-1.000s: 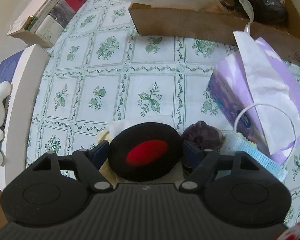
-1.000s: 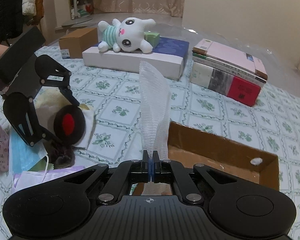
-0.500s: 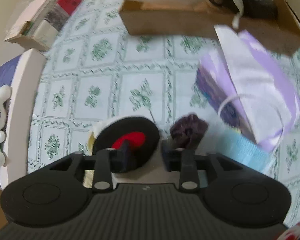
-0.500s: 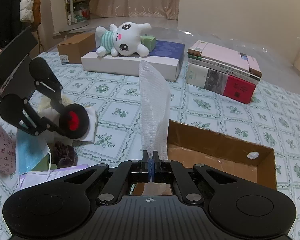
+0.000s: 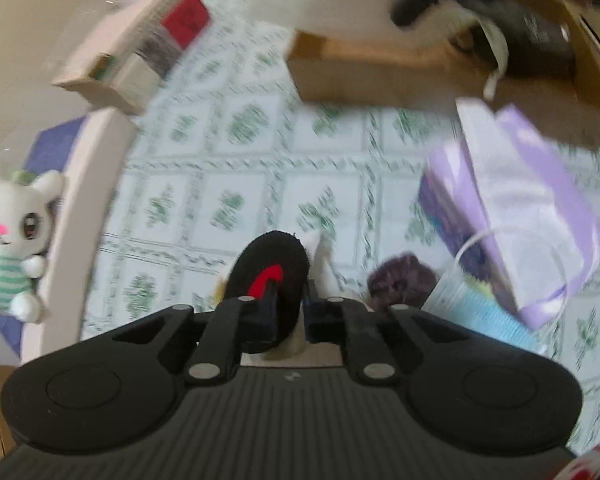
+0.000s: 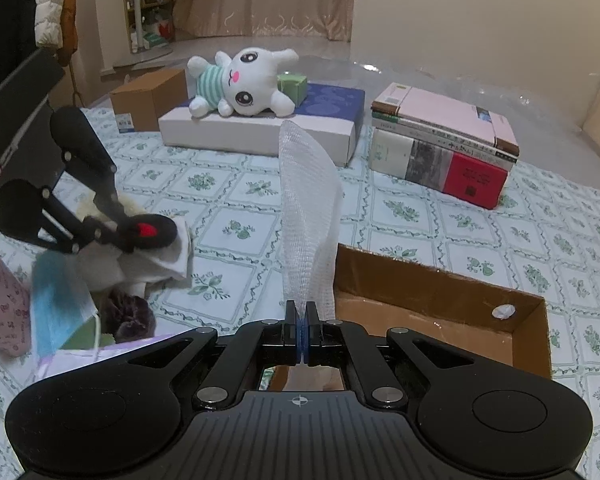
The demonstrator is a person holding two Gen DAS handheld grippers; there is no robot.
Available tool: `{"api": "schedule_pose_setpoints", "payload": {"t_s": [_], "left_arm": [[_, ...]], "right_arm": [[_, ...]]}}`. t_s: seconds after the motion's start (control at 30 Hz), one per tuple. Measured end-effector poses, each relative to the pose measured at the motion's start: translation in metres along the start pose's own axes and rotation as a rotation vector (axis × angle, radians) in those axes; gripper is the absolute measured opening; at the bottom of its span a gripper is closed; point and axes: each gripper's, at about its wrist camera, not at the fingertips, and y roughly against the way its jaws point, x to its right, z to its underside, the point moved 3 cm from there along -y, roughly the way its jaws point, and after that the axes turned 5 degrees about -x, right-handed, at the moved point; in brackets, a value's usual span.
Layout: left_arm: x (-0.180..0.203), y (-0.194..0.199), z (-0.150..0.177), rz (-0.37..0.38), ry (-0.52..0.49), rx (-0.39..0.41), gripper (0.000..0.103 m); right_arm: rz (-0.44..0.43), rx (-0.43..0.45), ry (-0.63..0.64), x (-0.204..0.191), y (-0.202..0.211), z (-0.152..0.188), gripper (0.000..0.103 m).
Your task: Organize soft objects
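My left gripper (image 5: 290,308) has its jaws closing on a round black pad with a red centre (image 5: 276,264), which stands on edge between the pads. From the right wrist view the left gripper (image 6: 116,236) holds that black pad (image 6: 152,232) just above a crumpled white cloth (image 6: 156,256); I cannot tell whether the cloth is caught too. My right gripper (image 6: 302,320) is shut on a white foam mesh sleeve (image 6: 304,220) that stands upright beside the open cardboard box (image 6: 440,308).
A purple scrunchie (image 6: 128,316), a blue face mask (image 6: 56,304) and a lilac bag (image 5: 520,208) lie near the left gripper. A plush bunny (image 6: 244,84) lies on a white box (image 6: 260,136). Stacked books (image 6: 440,148) and a small carton (image 6: 148,100) stand behind.
The left gripper's wide-open jaws have shut on the black pad, tipping it on edge and lifting it. The right gripper keeps still with the mesh sleeve.
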Motion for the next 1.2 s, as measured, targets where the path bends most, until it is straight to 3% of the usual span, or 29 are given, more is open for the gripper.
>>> {"api": "schedule_pose_setpoints", "payload": {"t_s": [0.27,0.43,0.73,0.9,1.03,1.2], "left_arm": [[-0.006,0.055,-0.001,-0.022,0.135,0.078,0.009],[0.013,0.068,0.007,-0.029,0.128,0.064,0.009],[0.065,0.066,0.026,0.131,0.077,-0.027,0.01],[0.072,0.061,0.031,0.155,0.072,-0.065,0.024],[0.058,0.061,0.031,0.14,0.102,-0.038,0.044],[0.05,0.044,0.029,0.139,0.062,-0.074,0.055]], "right_arm": [[-0.005,0.04,-0.017,-0.012,0.036,-0.005,0.001],[-0.002,0.041,-0.01,-0.022,0.052,0.002,0.001],[-0.024,0.042,-0.022,-0.037,0.065,0.017,0.001],[-0.023,0.04,-0.021,-0.04,0.068,0.022,0.001],[-0.016,0.035,-0.025,-0.036,0.066,0.023,0.001],[-0.013,0.021,-0.029,-0.032,0.057,0.024,0.001]]}}
